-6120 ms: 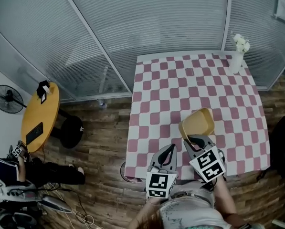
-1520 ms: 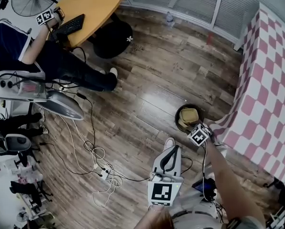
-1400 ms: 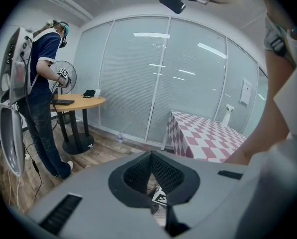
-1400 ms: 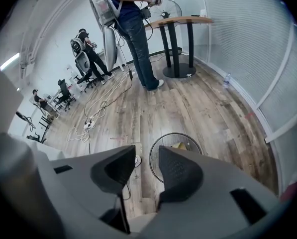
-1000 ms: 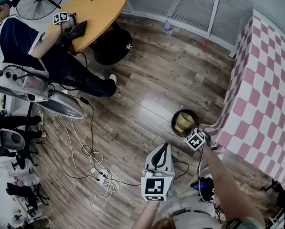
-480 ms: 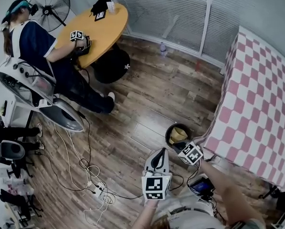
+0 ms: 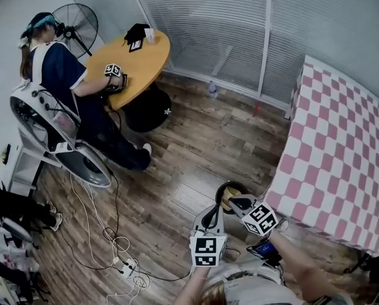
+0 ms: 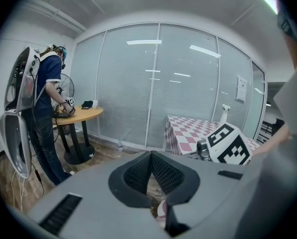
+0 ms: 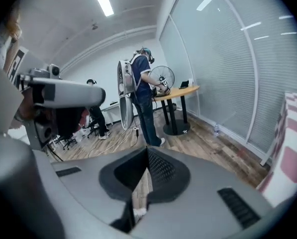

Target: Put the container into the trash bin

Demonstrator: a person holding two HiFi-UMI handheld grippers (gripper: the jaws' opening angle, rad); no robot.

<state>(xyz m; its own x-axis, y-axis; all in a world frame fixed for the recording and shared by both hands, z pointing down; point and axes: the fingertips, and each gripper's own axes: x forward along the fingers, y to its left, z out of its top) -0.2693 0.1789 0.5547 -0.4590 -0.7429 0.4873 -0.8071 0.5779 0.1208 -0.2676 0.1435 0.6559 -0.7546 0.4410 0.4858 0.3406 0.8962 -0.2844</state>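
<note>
The head view looks down from high; both gripper views look across, and all share the round surface point(image 8: 78, 114).

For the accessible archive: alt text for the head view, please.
Seen from above, a yellow container lies in the dark trash bin on the wood floor, with the right gripper at its edge and the left gripper beside it. A pink checked table stands at right; a person works at a round table at upper left.

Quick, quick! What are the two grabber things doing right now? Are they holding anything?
Left gripper: closed, holding nothing.
Right gripper: closed, holding nothing.
</note>
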